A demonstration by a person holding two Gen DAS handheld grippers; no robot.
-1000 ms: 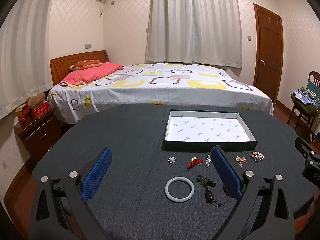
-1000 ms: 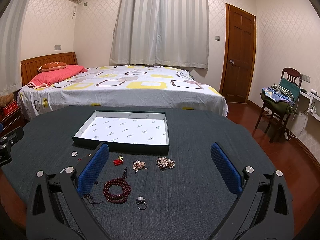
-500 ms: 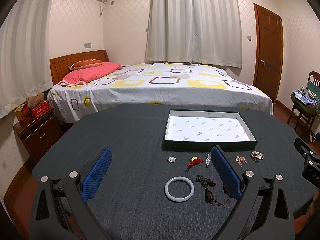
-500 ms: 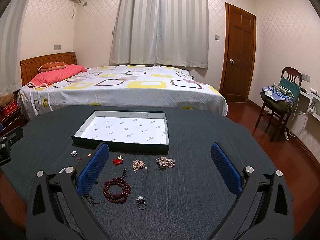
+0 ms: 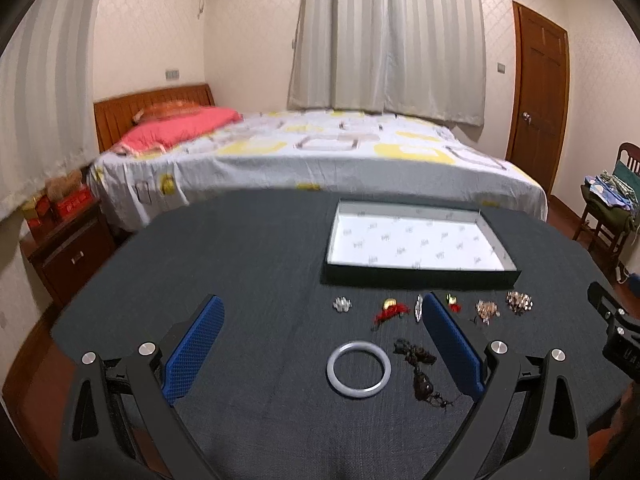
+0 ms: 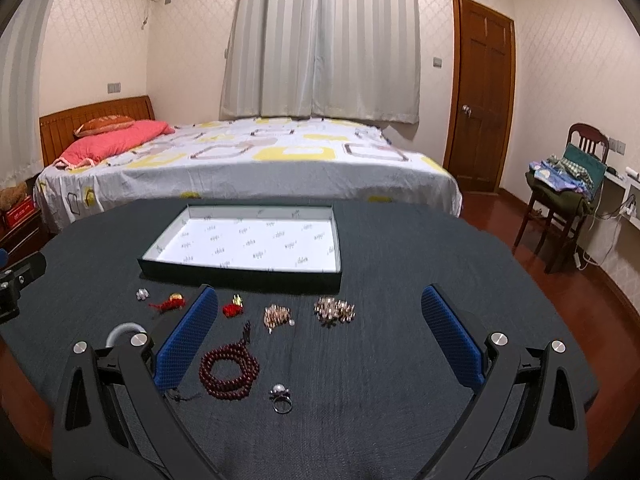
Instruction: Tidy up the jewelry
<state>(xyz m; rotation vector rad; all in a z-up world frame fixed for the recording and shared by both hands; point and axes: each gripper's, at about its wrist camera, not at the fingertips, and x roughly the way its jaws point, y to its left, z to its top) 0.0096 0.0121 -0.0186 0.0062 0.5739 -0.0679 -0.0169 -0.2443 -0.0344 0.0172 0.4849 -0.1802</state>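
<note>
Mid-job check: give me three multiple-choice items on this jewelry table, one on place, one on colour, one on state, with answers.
1. Where does the pale bangle lie?
A. inside the box
B. on the dark table, nearer the camera than the box
C. on the bed

2. What colour is the coiled bead strand?
A. dark red
B. green
C. white

3. What does the shallow box hold?
A. the pearl ring
B. all the brooches
C. nothing but its printed liner

Answers: 1 B, it rests on the table between the left gripper fingers. 2 A, its beads look maroon. 3 C, the pearl ring and the rest lie outside it.
</note>
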